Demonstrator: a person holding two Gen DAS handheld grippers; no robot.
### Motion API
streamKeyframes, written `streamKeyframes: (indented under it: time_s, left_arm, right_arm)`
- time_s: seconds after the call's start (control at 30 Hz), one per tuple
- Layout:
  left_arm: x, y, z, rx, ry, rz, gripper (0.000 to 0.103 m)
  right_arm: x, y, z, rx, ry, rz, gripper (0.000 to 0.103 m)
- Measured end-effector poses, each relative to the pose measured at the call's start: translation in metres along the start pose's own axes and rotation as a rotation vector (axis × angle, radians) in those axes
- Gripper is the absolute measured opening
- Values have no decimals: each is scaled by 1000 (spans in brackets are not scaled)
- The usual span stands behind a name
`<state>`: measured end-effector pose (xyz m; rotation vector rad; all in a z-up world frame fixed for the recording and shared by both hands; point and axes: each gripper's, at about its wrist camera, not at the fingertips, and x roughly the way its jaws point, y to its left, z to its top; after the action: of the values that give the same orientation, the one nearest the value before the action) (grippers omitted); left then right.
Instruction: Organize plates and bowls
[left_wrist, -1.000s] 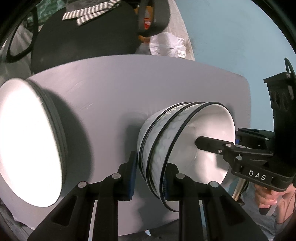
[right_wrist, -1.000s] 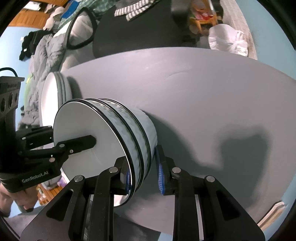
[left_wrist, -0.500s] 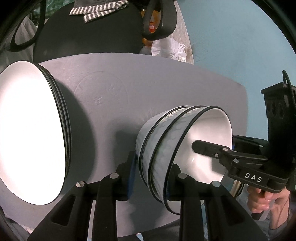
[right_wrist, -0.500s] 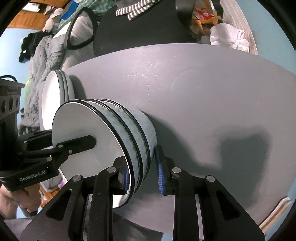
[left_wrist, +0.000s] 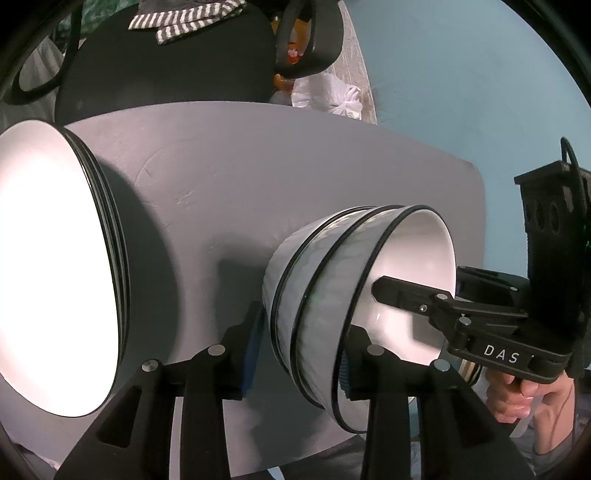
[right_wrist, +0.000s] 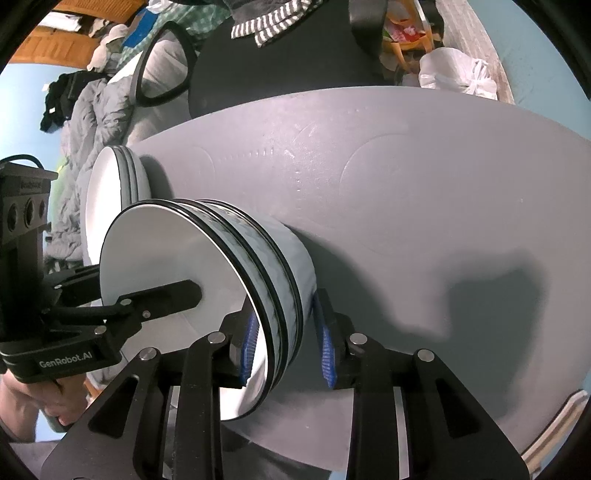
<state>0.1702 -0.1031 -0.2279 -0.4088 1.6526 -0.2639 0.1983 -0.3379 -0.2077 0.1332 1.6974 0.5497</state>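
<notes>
A stack of three nested white bowls with black rims (left_wrist: 332, 280) stands on the grey table (left_wrist: 295, 166); the right wrist view shows the bowl stack too (right_wrist: 258, 258). My left gripper (left_wrist: 299, 354) straddles the near wall of the stack, one finger inside the top bowl and one outside. My right gripper (right_wrist: 288, 343) straddles the opposite wall the same way. The jaws of both look closed on the stack. A stack of white plates (left_wrist: 55, 266) lies to the left, also in the right wrist view (right_wrist: 110, 184).
A black office chair (left_wrist: 166, 66) with a striped cloth stands behind the table. A white plastic bag (left_wrist: 328, 96) lies on the floor beyond. The table's right part (right_wrist: 443, 184) carries only a shadow. A grey blanket (right_wrist: 92, 110) lies far left.
The bowl stack and both grippers have shifted right, away from the plates. The grip on the stack has stayed the same.
</notes>
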Motion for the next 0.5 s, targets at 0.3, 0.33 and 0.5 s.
streamKeyframes:
  time_s: [0.3, 0.33, 0.5]
  left_arm:
    - [-6, 2, 2, -24, -16, 8, 26]
    - [-6, 1, 1, -19, -19, 15, 26]
    - [-5, 1, -4, -8, -10, 50, 24]
  right_arm:
    - [-6, 5, -4, -10, -28, -43, 22]
    - [-6, 5, -5, -7, -31, -41, 22]
    - [-5, 4, -5, 15, -29, -21, 21]
